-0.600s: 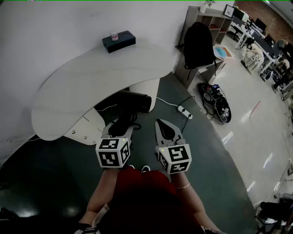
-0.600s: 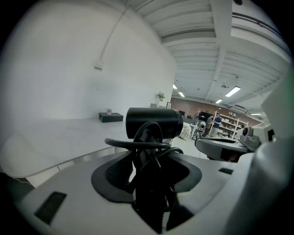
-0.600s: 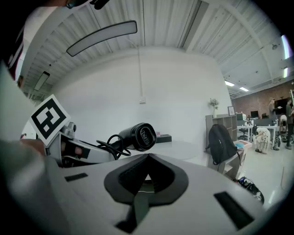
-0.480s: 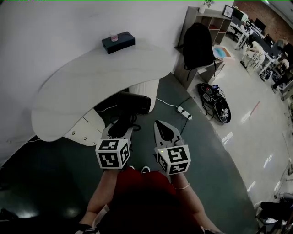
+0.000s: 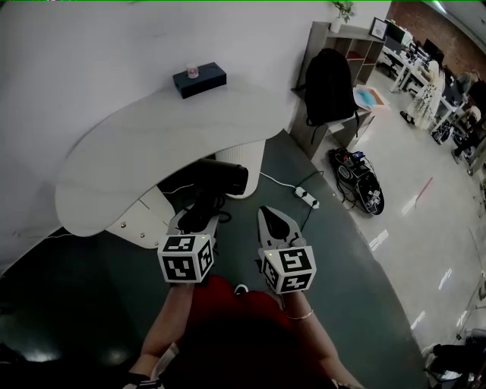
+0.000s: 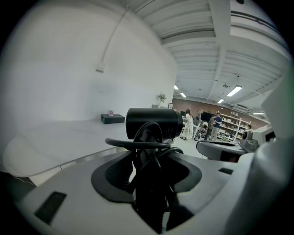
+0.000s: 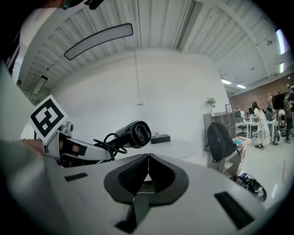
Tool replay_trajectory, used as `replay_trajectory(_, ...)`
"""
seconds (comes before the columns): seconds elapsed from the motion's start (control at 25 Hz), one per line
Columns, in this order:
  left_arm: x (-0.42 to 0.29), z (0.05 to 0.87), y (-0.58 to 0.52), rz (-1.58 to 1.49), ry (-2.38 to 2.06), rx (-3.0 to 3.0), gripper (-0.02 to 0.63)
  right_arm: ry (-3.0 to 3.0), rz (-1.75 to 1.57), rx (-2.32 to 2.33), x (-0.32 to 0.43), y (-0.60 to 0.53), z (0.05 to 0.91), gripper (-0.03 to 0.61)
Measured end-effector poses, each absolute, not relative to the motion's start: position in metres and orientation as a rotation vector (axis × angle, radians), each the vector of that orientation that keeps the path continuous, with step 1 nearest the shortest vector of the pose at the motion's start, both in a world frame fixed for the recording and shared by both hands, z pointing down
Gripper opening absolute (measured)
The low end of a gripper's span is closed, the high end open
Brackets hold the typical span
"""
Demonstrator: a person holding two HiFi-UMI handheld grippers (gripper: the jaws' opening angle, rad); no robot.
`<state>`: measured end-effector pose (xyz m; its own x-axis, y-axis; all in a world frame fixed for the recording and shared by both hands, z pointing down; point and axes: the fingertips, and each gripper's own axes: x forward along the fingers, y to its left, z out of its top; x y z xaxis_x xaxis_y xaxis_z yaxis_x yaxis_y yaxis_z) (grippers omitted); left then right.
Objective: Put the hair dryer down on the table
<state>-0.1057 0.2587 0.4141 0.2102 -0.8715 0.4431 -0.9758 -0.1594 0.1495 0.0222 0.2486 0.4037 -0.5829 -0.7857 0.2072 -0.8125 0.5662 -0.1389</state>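
Black, white and grey scene, with one red patch and some brick.
Hair dryer [image 5: 222,175] is matte black and its looped cord [image 6: 138,143] is black too; left gripper [image 5: 197,215] and right gripper [image 5: 267,209] have pale grey shells with black pads, and each marker cube [image 5: 186,257] is white with black square patterns (same pattern style on both). Table [image 5: 152,144] is off-white, wall [image 5: 91,45] plain white, floor [image 5: 357,304] dark grey-green. Box [image 5: 199,79] on the table is dark, near black. Backpack [image 5: 328,83] is black, power strip [image 5: 307,196] white, the person's shirt [image 5: 235,319] red, far brick wall [image 5: 425,19] reddish brown.
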Motion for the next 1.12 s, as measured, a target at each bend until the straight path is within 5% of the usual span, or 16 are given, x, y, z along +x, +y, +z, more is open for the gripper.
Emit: replay_trajectory(1.12, -0.137, 0.442, 0.087, 0.409, -1.629, 2.072, 0.209, -2.556, 0.458, 1.435, 0.006, 0.095, 0.430, 0.015)
